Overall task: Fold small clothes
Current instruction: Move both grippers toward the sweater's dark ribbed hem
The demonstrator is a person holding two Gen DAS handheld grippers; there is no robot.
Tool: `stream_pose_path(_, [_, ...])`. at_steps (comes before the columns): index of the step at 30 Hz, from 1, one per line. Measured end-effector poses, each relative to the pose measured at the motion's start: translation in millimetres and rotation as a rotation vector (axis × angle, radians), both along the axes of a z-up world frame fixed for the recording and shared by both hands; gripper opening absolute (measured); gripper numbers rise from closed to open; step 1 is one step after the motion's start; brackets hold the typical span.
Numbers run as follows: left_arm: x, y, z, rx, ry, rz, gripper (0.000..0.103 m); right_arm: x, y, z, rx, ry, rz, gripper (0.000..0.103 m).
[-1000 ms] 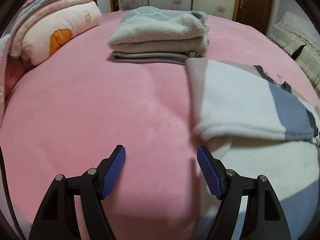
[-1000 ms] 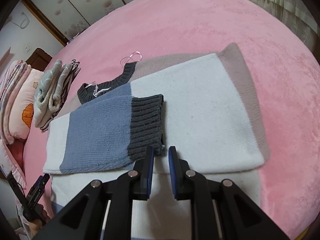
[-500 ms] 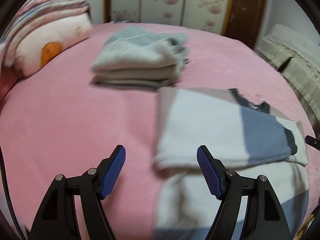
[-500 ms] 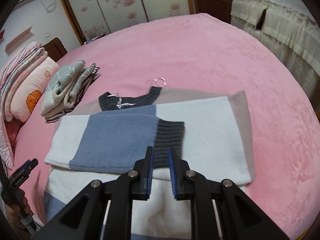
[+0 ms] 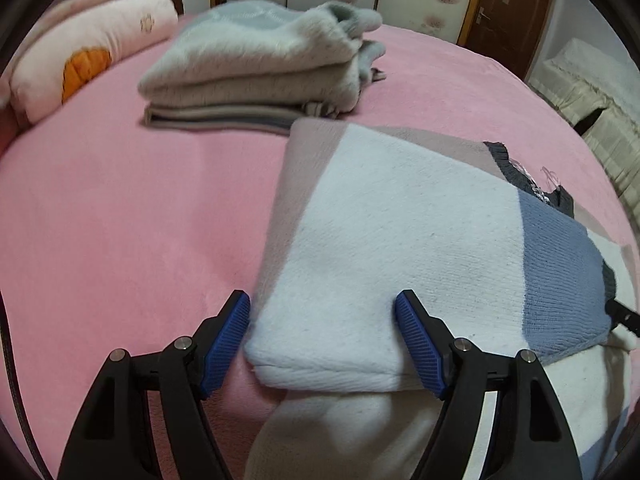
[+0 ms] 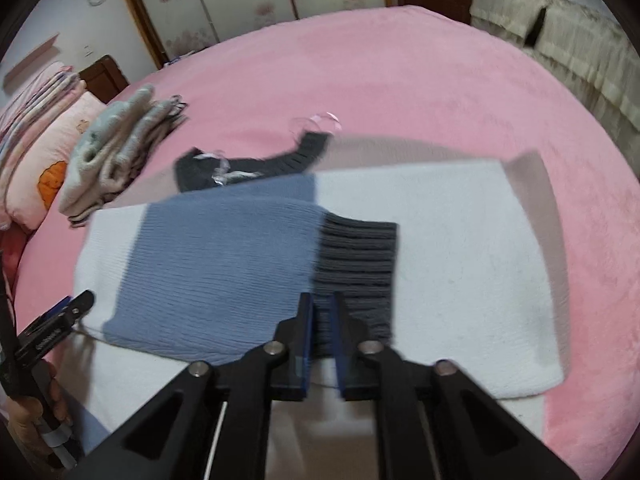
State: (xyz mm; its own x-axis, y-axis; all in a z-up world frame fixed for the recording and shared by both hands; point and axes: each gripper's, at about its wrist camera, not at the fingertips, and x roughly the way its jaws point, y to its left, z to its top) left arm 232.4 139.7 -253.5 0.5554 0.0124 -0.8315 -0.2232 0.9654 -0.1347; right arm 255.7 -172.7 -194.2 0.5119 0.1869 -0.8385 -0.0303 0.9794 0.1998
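Observation:
A colour-block knit sweater (image 5: 400, 240) in white, blue and taupe lies partly folded on the pink bed (image 5: 120, 220). My left gripper (image 5: 322, 320) is open, its blue pads on either side of the near left corner of the folded layer. In the right wrist view the sweater (image 6: 460, 240) has its blue sleeve (image 6: 224, 264) laid across it, dark ribbed cuff (image 6: 356, 264) in the middle. My right gripper (image 6: 322, 312) is shut just over the cuff's near edge, with nothing seen pinched. The left gripper (image 6: 60, 320) shows at that view's left edge, held by a hand.
A stack of folded grey clothes (image 5: 260, 64) sits beyond the sweater, close to its far corner. A pink pillow with an orange print (image 5: 80, 60) lies at the bed's left. A draped sofa (image 6: 560, 40) stands past the bed's right side.
My left gripper has moved in over the sweater, and its jaws now straddle the folded corner. The right gripper's view has rolled level and its narrow gap has nearly closed over the cuff.

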Motion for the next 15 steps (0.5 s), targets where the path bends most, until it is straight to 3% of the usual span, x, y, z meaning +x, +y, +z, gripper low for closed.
stream_pose_path(4, [0, -1, -6, -0.007, -0.011, 0.003, 0.077, -1, -17, -7, 0.09, 0.01, -0.039, 0.0])
stream_pose_path(15, [-3, 1, 5, 0.015, -0.022, 0.018, 0.078, -8, -14, 6, 0.059, 0.022, -0.052, 0.001])
